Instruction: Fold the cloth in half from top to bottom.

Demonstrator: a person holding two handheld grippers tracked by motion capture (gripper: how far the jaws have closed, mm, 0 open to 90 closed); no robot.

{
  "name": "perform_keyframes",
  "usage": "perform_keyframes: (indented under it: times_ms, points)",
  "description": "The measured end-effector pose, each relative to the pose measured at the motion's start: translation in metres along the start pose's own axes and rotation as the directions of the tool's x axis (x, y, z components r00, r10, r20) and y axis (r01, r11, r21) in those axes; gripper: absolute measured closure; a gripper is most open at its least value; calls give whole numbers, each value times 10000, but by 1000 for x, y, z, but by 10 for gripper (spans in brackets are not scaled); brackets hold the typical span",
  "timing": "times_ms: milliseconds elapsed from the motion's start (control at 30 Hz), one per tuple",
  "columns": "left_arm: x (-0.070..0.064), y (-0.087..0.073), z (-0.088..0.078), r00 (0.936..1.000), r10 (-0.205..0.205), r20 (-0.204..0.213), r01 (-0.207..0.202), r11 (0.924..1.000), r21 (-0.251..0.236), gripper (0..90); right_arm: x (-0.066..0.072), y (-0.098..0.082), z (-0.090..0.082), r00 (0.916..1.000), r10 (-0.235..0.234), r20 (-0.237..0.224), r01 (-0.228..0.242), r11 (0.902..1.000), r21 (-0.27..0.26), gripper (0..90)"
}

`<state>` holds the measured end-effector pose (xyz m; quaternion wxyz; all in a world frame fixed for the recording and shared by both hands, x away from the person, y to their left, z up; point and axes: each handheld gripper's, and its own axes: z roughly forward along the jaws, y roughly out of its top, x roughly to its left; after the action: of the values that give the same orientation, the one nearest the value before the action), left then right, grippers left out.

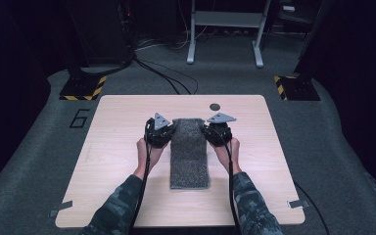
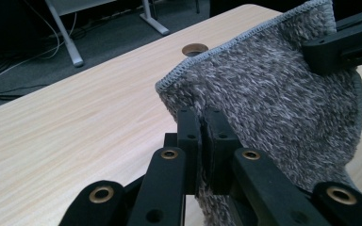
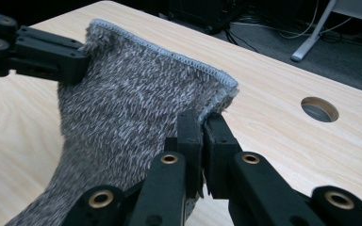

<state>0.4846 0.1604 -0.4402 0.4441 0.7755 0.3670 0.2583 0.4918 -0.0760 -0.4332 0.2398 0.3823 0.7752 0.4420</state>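
A grey fuzzy towel (image 1: 189,154), folded into a long strip, lies down the middle of the wooden table (image 1: 112,161). My left gripper (image 1: 169,131) is shut on the towel's far left corner, and my right gripper (image 1: 206,130) is shut on its far right corner. That far end is lifted off the table between them. In the left gripper view the towel (image 2: 273,108) hangs from my pinched jaws (image 2: 203,123), with the other gripper's jaw tip (image 2: 339,47) clamped at its far corner. In the right gripper view the towel (image 3: 132,117) stretches from my jaws (image 3: 202,126) to the other gripper (image 3: 52,54).
A round cable hole (image 1: 215,106) is in the table just beyond the towel's far end. Beyond the table stand a white metal frame (image 1: 225,24) and loose cables (image 1: 166,73) on grey carpet. Yellow-black striped bases (image 1: 84,88) sit at both far corners.
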Motion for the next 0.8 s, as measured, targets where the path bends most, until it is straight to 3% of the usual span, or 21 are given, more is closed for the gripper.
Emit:
perform_keyframes:
  times_ms: [433, 800]
  points:
    - [-11, -10, -10, 9994, 197, 267, -196, 9998, -26, 859, 3, -12, -10, 9995, -218, -217, 214, 9996, -170, 865]
    - [-23, -27, -22, 9983, 250, 529, -254, 9996, 74, 857, 19, -36, -25, 9979, -484, -427, 474, 9986, -242, 863]
